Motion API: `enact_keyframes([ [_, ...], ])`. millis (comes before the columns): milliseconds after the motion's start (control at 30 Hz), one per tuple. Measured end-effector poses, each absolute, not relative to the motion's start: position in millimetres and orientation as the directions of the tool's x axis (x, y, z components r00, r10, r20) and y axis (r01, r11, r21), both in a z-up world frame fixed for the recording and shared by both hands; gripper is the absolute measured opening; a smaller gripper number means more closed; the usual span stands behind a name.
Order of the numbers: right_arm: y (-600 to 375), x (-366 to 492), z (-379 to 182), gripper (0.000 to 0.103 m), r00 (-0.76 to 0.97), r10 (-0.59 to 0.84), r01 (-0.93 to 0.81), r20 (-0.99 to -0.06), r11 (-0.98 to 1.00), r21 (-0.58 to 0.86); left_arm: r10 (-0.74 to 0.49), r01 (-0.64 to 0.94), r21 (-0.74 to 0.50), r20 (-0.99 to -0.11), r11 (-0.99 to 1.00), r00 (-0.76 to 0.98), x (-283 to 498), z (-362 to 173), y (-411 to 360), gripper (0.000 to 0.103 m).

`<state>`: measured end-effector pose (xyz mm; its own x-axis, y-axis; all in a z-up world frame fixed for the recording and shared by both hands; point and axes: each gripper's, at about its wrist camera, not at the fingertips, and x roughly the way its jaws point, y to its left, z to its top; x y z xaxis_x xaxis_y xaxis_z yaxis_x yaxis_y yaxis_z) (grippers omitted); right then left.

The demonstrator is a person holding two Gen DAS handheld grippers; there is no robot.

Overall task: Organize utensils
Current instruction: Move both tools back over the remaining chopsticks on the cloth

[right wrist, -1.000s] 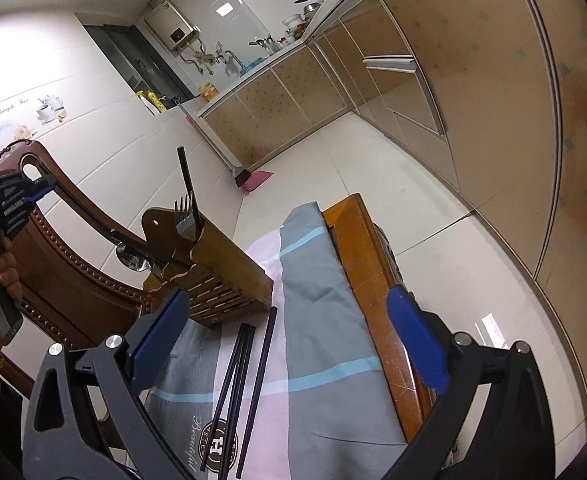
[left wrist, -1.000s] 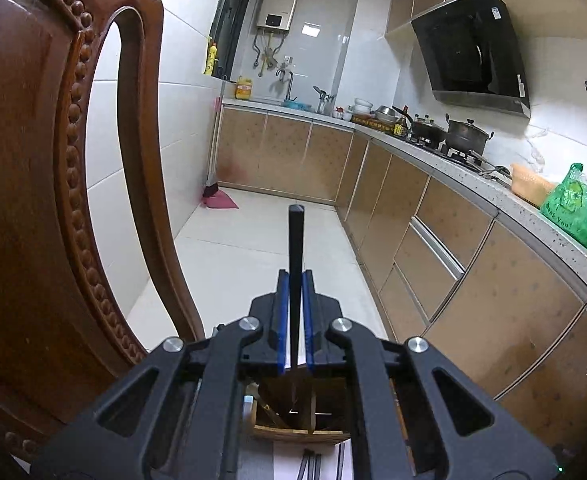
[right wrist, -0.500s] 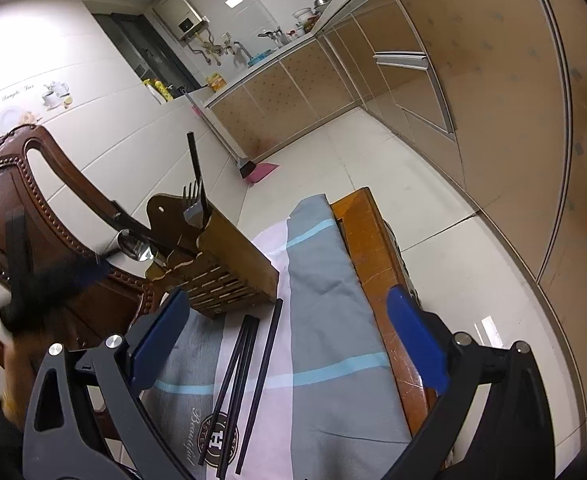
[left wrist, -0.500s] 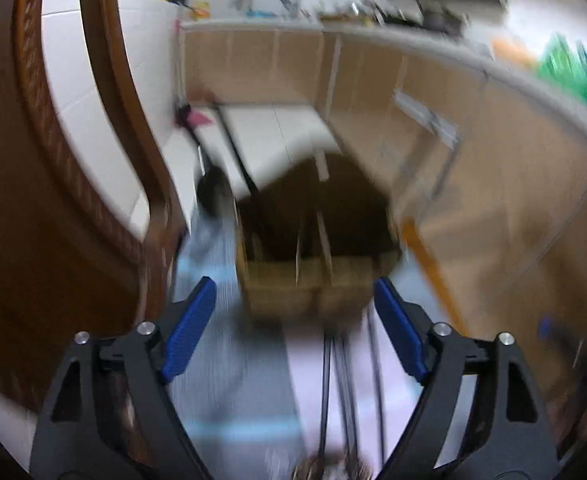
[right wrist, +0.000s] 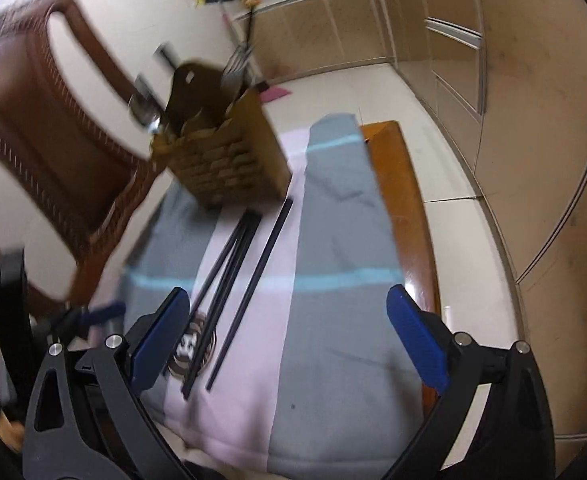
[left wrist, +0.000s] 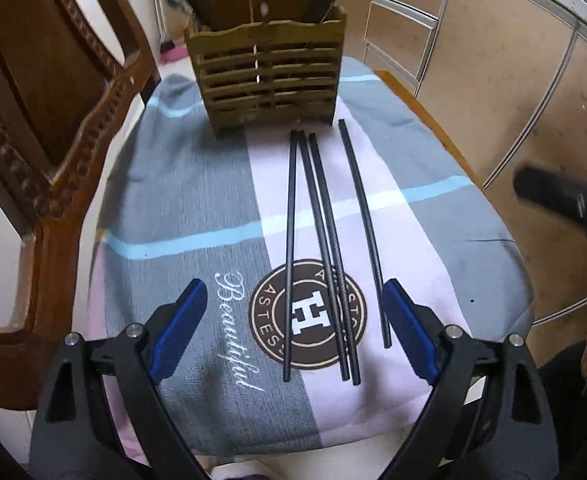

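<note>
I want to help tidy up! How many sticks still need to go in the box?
Some utensils already stand in the wooden holder, a fork among them. Nothing is in hand: the left gripper and right gripper both have their jaws open. Four black chopsticks still lie on the cloth.

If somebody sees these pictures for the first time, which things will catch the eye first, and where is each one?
Four black chopsticks lie loose on the striped cloth, three close together and one apart to the right, crossing a round brown logo. Behind them stands the slatted wooden utensil holder, with a fork and a spoon visible inside from the right wrist view. The left gripper hangs open just above the near ends of the chopsticks, and the right gripper is open too.
</note>
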<state>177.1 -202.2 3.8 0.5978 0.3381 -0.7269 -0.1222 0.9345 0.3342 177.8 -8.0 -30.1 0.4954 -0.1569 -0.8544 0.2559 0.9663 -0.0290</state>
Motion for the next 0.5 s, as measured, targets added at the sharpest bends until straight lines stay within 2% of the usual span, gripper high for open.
enact_keyframes([
  [167, -188, 169, -3, 0.097, 0.575, 0.331, -0.151, -0.749, 0.942, 0.301, -0.178, 0.248, -0.051, -0.833, 0.967, 0.524, 179, -20, -5, 0.088],
  [433, -185, 172, -14, 0.097, 0.566, 0.288, -0.132, -0.773, 0.957, 0.259, -0.121, 0.207, -0.014, -0.850, 0.978, 0.513, 184, -25, 7, 0.087],
  [467, -182, 175, -17, 0.097, 0.567, 0.275, -0.132, -0.776, 0.961, 0.244, -0.096, 0.191, 0.001, -0.860, 0.982, 0.501, 190, -31, 10, 0.086],
  [500, -178, 178, -22, 0.097, 0.564, 0.262, -0.131, -0.783, 0.965, 0.229, -0.085, 0.184, 0.007, -0.870, 0.983, 0.486, 193, -36, 12, 0.078],
])
